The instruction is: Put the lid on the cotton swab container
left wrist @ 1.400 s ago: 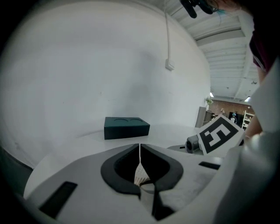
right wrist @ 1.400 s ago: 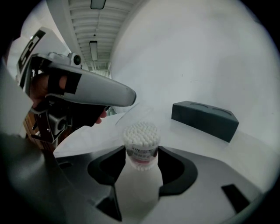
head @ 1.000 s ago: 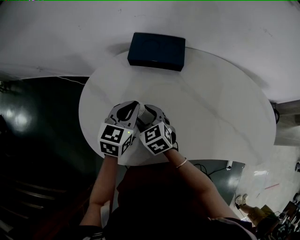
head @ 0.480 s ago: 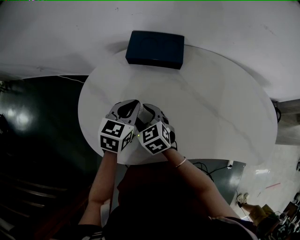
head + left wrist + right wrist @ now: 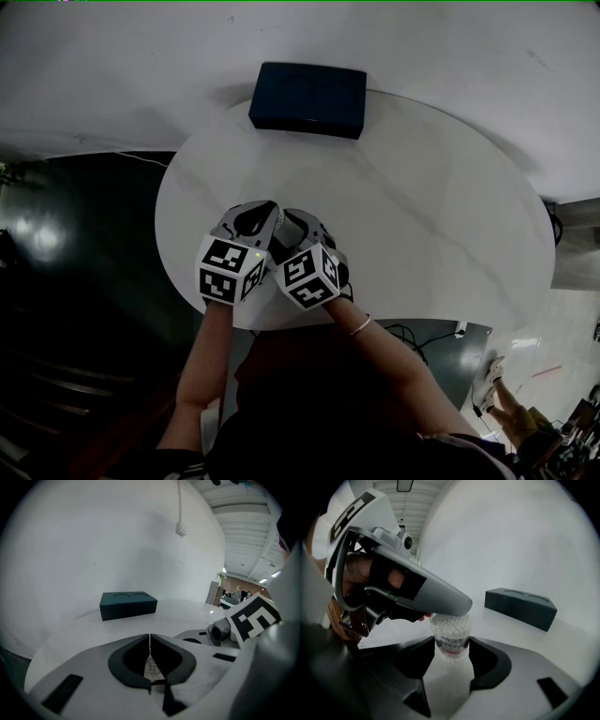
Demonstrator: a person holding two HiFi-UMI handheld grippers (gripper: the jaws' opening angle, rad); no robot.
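Clear plastic cotton swab container [image 5: 451,637], one only, stands upright, long axis vertical, top up. It is clamped between the right gripper [image 5: 451,643] jaws at the 7 o'clock rim of the round table [image 5: 422,216]. Left gripper [image 5: 150,637] sits over its top, jaws closed to a thin line; lid not discernible. One dark box [image 5: 307,99] at 12 o'clock. Open tabletop from 1 to 5 o'clock.

Left gripper [image 5: 150,641], right gripper [image 5: 452,644]: two. One swab container [image 5: 451,629], one dark box [image 5: 307,99], one table [image 5: 422,225].
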